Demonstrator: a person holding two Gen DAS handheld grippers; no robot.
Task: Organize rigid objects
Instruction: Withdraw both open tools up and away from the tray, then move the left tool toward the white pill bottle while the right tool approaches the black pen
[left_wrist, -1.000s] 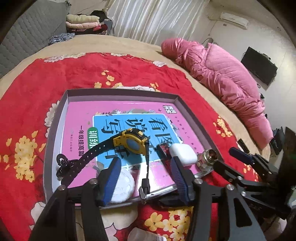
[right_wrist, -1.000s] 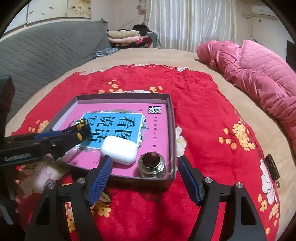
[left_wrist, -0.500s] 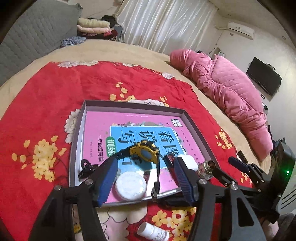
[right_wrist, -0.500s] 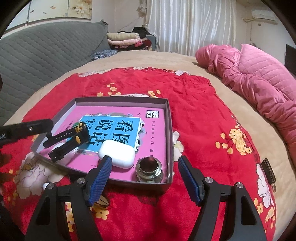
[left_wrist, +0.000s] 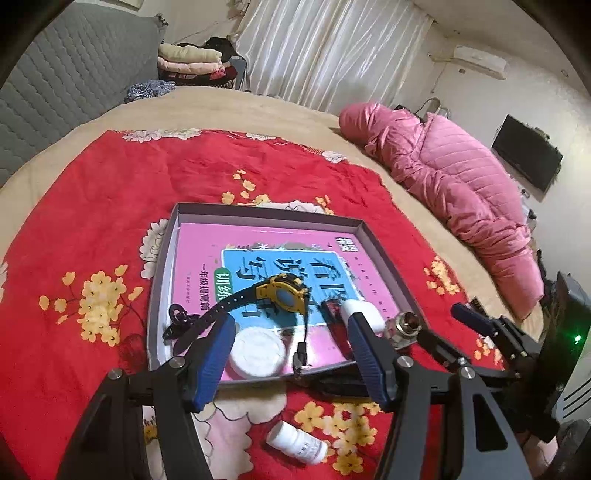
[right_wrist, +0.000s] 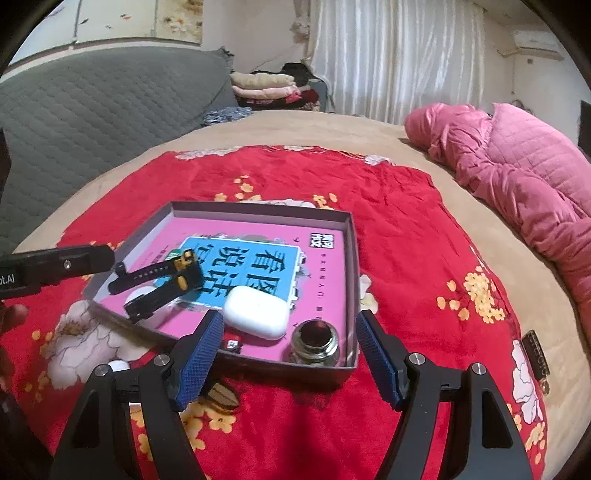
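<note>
A grey tray (left_wrist: 162, 266) (right_wrist: 352, 258) lies on a red flowered blanket and holds a pink and blue book (left_wrist: 258, 254) (right_wrist: 258, 240). On the book lie a yellow and black watch (left_wrist: 284, 295) (right_wrist: 177, 273), a white earbud case (right_wrist: 256, 312) (left_wrist: 364, 314), a white round lid (left_wrist: 258, 350), a metal fitting (right_wrist: 316, 343) (left_wrist: 404, 326) and a black hair clip (left_wrist: 177, 321). My left gripper (left_wrist: 291, 354) is open and empty above the tray's near edge. My right gripper (right_wrist: 288, 354) is open and empty before the tray's near corner.
A small white bottle (left_wrist: 297, 443) lies on the blanket below the tray. A pink quilted coat (left_wrist: 450, 184) (right_wrist: 517, 177) lies at the right. A grey headboard (right_wrist: 92, 110) and folded clothes (right_wrist: 266, 86) stand at the back. A dark object (right_wrist: 537, 358) lies near the blanket's right edge.
Both grippers have drawn back and risen from the tray, so more blanket shows. The white bottle has come into the left wrist view. Objects in the tray have not moved.
</note>
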